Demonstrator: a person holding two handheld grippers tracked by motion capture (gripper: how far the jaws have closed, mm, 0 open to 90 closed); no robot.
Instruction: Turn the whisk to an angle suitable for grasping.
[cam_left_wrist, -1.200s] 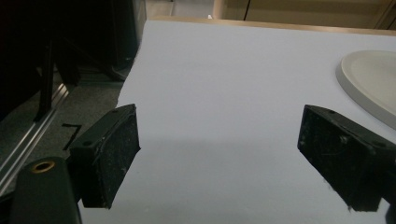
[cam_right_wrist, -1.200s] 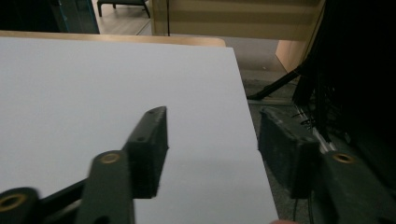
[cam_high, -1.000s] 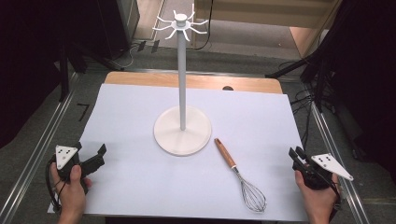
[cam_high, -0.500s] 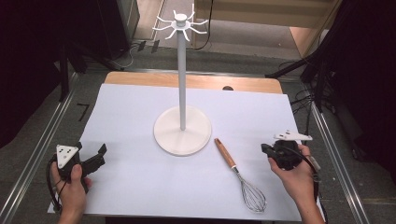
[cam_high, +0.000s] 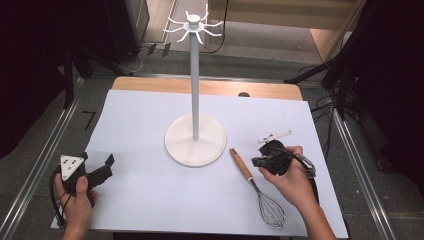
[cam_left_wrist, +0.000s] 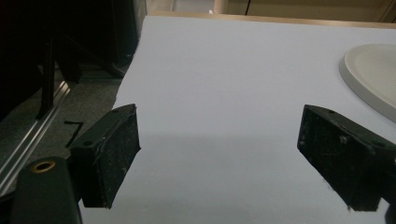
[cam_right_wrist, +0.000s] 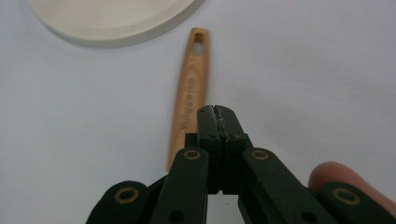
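Near edge of the high view: the person's left hand (cam_high: 75, 192) is holding the left gripper (cam_high: 106, 167) at the lower left of the frame, on the white sheet (cam_high: 150, 200) covering the table. In the left gripper view its two jaws are standing spread wide with only bare sheet between them, and the rim of the stand's base is showing at the right edge.

Lower right of the high view: the right hand (cam_high: 292, 180) is bringing the right gripper (cam_high: 256, 161) in beside the whisk (cam_high: 257, 189), which is lying flat on the sheet, its wire head toward the bottom edge and its wooden handle (cam_high: 241, 163) pointing up and left toward the stand. In the right gripper view the jaws are pressed together with nothing between them, and their closed tip is hovering over the lower part of the handle (cam_right_wrist: 189, 100), whose hanging hole (cam_right_wrist: 199, 39) is lying at the top, near the white base.

Centre and far: the hook stand (cam_high: 195, 75) is rising from its round base (cam_high: 195, 140), with radiating white hooks (cam_high: 193, 26) at the top of the frame, all bare.

Step in hand, as judged: the approach to the whisk, before any grasp. The next move is calling for the right jaws to spread, straddle the handle across its width, and then close. Hanging the whisk would then require the hole to be presented to a hook.
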